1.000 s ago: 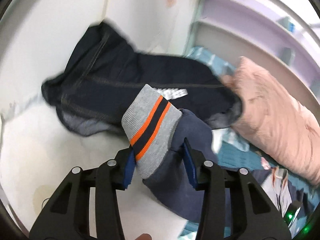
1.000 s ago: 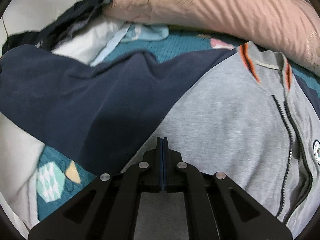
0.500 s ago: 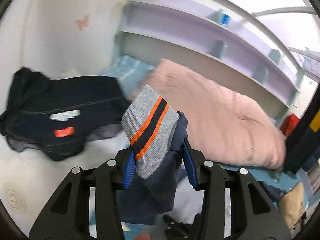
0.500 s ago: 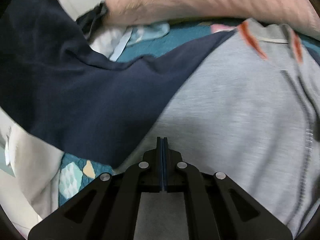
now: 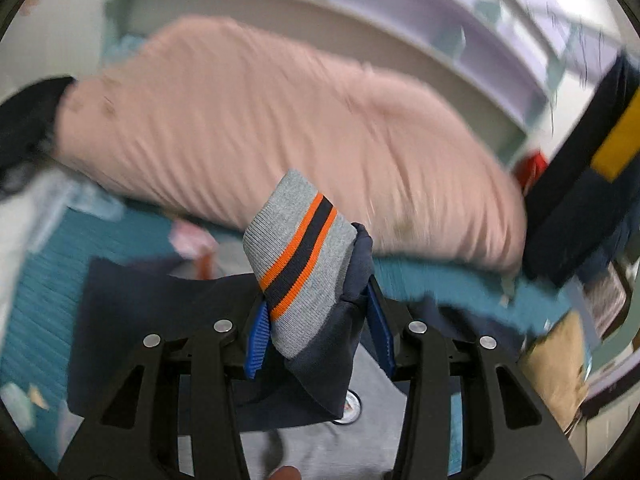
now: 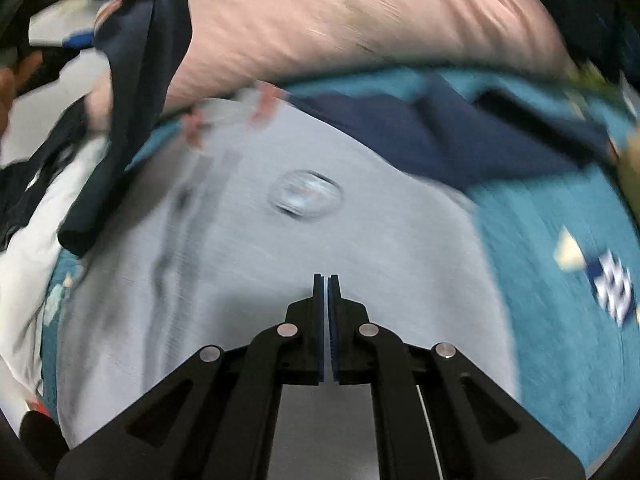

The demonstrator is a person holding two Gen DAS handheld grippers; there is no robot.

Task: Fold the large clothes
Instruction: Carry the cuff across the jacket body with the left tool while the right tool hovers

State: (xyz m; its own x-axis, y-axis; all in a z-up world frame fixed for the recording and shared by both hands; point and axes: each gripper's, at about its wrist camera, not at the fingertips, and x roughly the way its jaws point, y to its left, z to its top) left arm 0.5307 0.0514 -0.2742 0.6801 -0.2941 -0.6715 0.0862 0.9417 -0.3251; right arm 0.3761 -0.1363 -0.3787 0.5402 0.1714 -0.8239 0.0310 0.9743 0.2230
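Plainly, the left gripper (image 5: 320, 328) had its blue-padded fingers (image 5: 256, 334) clamped on the sleeve cuff (image 5: 298, 260) of the jacket (image 6: 248, 280), a grey ribbed band with two orange stripes around a navy one. The cuff stood up past the fingertips, and the navy sleeve (image 5: 324, 360) bunched between the pads and hung below them. Beyond the fingers lay a large pink pillow (image 5: 260, 120), with pale purple shelves (image 5: 440, 12) behind it. Under the fingers the jacket's navy and grey cloth spread over a teal bed cover (image 5: 40, 300).

The right gripper (image 6: 326, 292) had its fingers (image 6: 318, 320) all but together, with only a thin slit between the pads and no cloth in it; they had just begun to part. They hung over the grey front of the jacket, which lay flat on the bed. A round chest badge (image 6: 306, 196) sat just ahead of the fingertips, blurred, and the zip line ran to their left. The jacket's other navy sleeve (image 6: 440, 136) stretched away ahead and to the right, toward the pillow. Far left of the fingers, the held sleeve dangled from the other gripper.
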